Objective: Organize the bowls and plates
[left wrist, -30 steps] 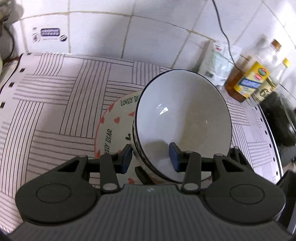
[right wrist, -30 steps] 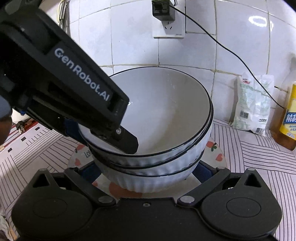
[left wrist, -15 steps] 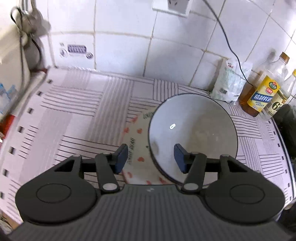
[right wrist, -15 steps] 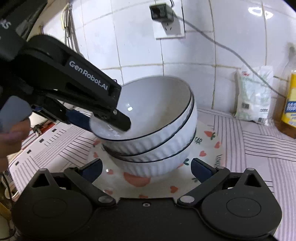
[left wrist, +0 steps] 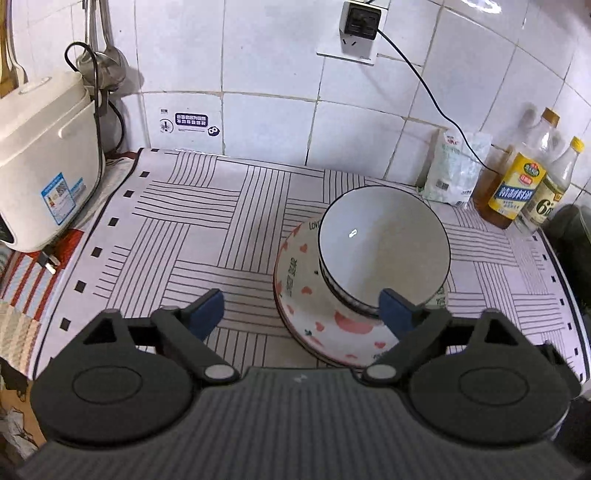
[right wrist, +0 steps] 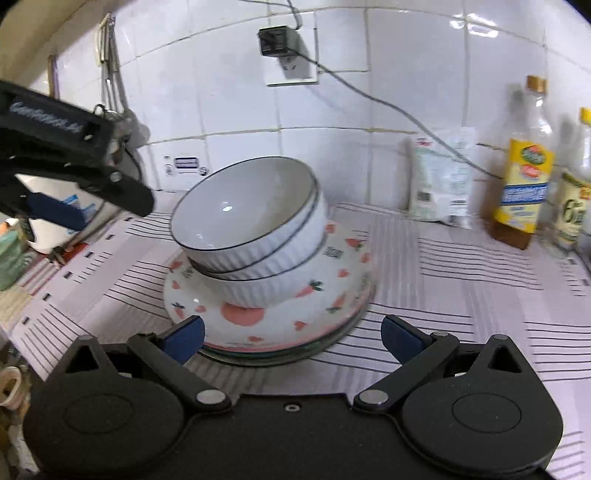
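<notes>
While both tools (left wrist: 301, 312) (right wrist: 291, 338) gape empty, nested bowls (right wrist: 255, 225) lean on plates (right wrist: 288, 325), bottles (left wrist: 517, 184) behind, seemingly oil.

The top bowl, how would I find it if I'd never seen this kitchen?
Look at the striped mat under the wall socket. A heart-patterned plate sits there with white ribbed bowls stacked on it. The top bowl is the one tilted toward the rice cooker, its inside empty.

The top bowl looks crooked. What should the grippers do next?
Probably nudge the top bowl level. It sits tilted in the lower bowl on the plates, and both the left gripper and right gripper are open, holding nothing.
</notes>
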Available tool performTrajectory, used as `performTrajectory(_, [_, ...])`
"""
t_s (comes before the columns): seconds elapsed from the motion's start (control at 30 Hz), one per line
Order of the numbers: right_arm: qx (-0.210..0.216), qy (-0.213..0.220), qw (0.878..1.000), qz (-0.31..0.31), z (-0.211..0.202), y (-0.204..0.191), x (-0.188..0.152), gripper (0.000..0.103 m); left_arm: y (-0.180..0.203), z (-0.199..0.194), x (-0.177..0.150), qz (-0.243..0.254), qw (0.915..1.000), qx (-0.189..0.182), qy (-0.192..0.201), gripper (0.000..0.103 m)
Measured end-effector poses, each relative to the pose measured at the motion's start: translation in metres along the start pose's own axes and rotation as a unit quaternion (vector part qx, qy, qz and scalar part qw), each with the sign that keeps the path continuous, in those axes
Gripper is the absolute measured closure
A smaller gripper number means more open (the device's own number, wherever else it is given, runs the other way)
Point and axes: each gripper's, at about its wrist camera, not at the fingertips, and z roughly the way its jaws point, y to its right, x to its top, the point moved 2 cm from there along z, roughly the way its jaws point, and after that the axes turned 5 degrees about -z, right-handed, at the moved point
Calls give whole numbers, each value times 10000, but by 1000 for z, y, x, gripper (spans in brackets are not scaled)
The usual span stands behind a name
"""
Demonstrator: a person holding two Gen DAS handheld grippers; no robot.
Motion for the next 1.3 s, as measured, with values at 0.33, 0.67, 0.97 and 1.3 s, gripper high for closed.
performTrajectory(0.33, [292,-686,9970,193,-14,35,7,0,3,-16,5,442,9985,294,-156,3])
performTrajectory(0.67, [-641,-647,9950,404,-69,41,52,0,11,-59,-4,661,9962,529,-223,3])
performTrajectory(0.97, [-702,-1032,9871,1003,-103,38,74,0,7,-102,-10,454,9972,566,-169,3])
performTrajectory(1.3, [-671,-977,9891,875,-140,20,79,0,12,-141,-20,613,9963,592,146,3])
